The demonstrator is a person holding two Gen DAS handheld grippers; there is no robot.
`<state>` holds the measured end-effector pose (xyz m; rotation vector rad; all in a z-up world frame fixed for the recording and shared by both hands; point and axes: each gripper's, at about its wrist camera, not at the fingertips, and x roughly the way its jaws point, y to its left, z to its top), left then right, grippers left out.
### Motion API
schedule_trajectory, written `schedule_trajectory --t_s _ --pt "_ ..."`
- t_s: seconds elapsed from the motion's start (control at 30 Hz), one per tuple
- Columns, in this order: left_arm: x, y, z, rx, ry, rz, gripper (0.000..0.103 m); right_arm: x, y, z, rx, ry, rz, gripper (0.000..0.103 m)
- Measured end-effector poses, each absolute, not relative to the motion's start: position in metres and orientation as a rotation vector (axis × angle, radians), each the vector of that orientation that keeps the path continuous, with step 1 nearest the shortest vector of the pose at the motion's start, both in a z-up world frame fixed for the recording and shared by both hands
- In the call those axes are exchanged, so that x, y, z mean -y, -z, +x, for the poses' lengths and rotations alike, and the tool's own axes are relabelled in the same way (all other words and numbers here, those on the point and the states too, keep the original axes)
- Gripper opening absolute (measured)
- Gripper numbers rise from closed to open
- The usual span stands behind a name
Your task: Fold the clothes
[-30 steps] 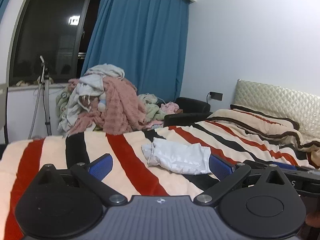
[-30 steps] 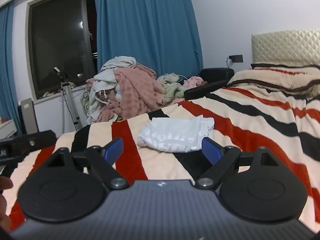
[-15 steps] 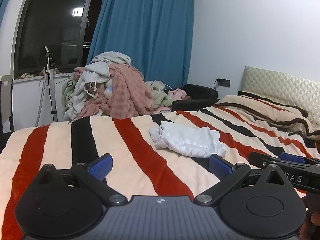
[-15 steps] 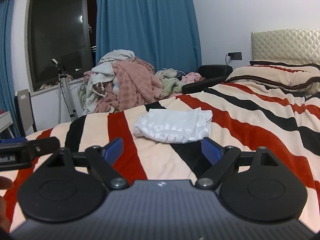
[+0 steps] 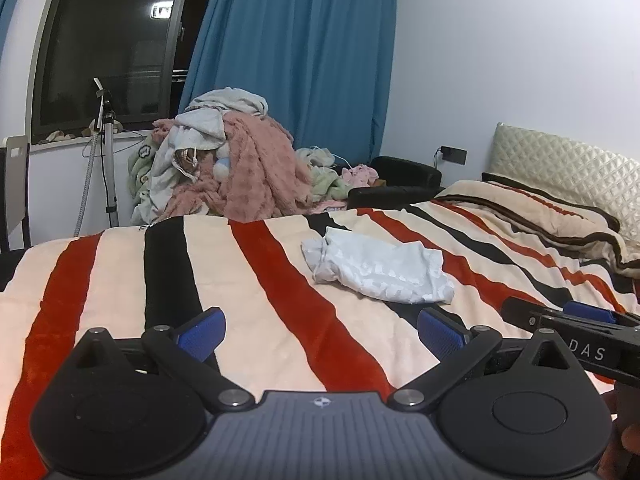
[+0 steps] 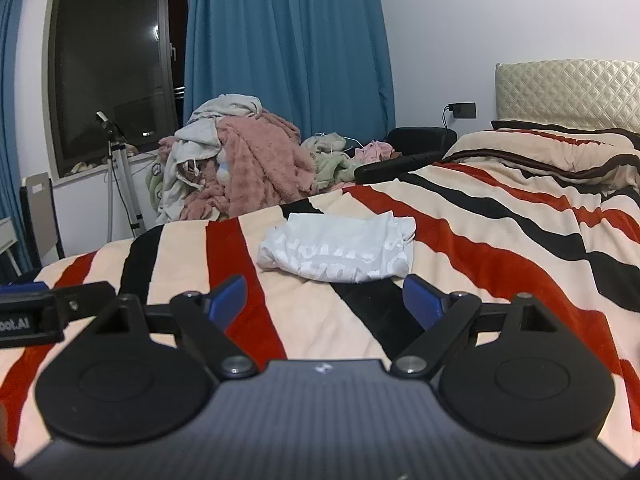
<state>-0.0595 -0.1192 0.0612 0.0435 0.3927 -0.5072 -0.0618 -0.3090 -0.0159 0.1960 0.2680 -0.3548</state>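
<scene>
Striped bed (image 5: 256,280) with a crumpled white garment (image 6: 340,254) lying on it. Both the left gripper (image 5: 320,330) and right gripper (image 6: 324,300) are spread, empty, short of it. Pinching separate edges would likely spread it flat.

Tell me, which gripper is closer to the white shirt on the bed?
Right, though barely. The right gripper sits just short of the white shirt, facing it; the left gripper sits farther back, off to its left.

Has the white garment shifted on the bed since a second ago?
No. The white garment lies across the same black stripe of the blanket.
</scene>
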Motion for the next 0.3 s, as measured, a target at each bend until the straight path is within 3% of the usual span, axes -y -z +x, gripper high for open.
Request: schedule_trajectory --t_s 0.3 --pt "0.1185 -0.0602 -0.0567 -0.398 0.503 0.027 0.103 0.3104 0.0173 -0.0609 -0.276 0.352 0.209 0.087"
